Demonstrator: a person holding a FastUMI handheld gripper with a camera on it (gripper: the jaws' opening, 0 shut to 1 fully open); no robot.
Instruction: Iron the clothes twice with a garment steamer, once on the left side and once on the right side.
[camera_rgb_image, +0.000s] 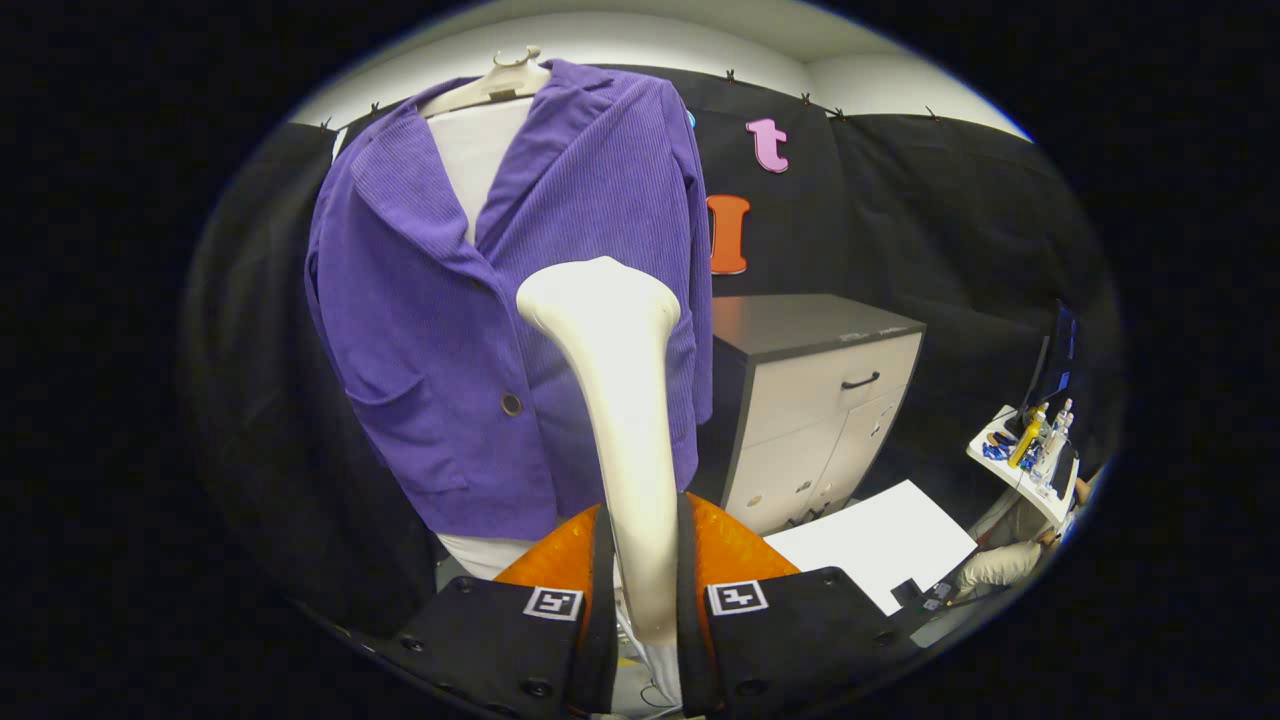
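A purple corduroy jacket (480, 330) hangs on a pale hanger (495, 85) over a white undershirt (480, 150), straight ahead of me. My gripper (645, 590) is shut on the handle of a cream garment steamer (625, 400). The steamer rises upright from between my fingers. Its wide head (598, 295) stands in front of the jacket's right front panel, about at the height of the middle of the jacket. Whether the head touches the cloth I cannot tell. A brown button (511, 404) shows to the left of the steamer's neck.
A grey-topped cabinet (830, 400) with pale drawers stands right of the jacket. A white sheet (880, 540) lies on the floor before it. Farther right, a small white shelf (1030, 460) carries bottles, and a person's hand (1000, 565) rests low beside it.
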